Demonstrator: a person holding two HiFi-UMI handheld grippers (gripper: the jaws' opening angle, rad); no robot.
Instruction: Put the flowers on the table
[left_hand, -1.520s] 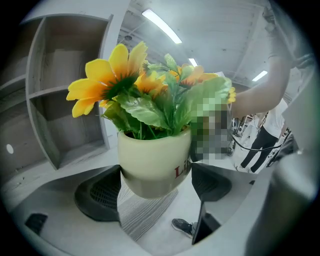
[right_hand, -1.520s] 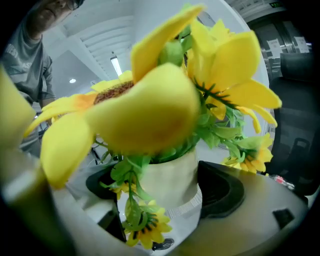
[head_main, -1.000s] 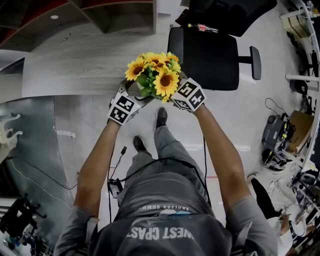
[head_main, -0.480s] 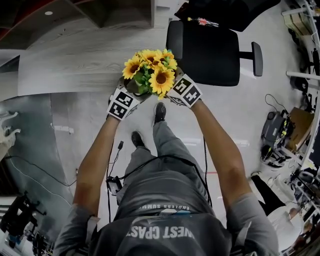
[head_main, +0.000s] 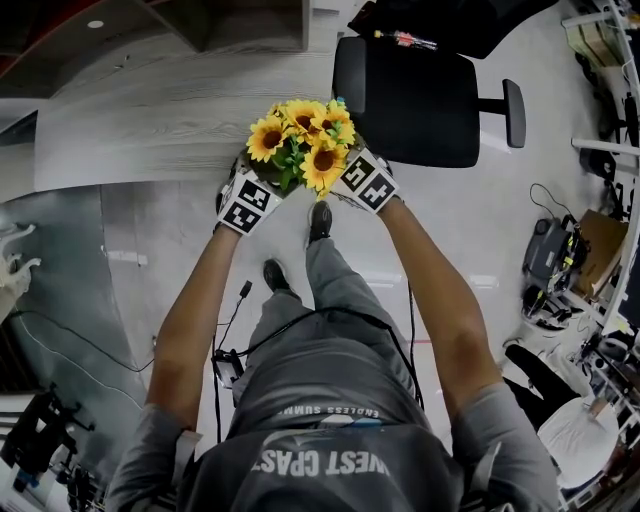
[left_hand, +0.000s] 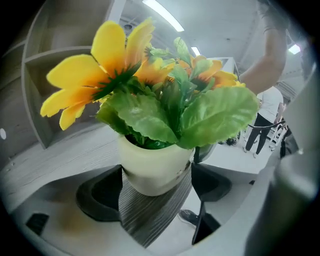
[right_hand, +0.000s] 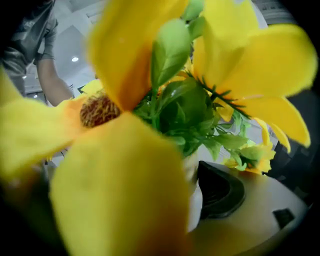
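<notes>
Clamping the pot (left_hand: 159, 161): left gripper (left_hand: 156, 182) has both jaws pressed on its sides. Right gripper (head_main: 360, 180) shows one jaw against the pot, while the other is covered by a petal, so I can't tell its grip. Flowers (head_main: 303, 140) stand upright, over the table's (head_main: 150, 120) near edge. Can't tell if the pot base touches the table. The tabletop beyond that edge is bare wood grain, with room to go further in. A black chair (head_main: 420, 100) sits just past the table's right end, close to the right gripper. Both forearms (head_main: 195, 310) are stretched forward, converging on the pot from the table's near side.
</notes>
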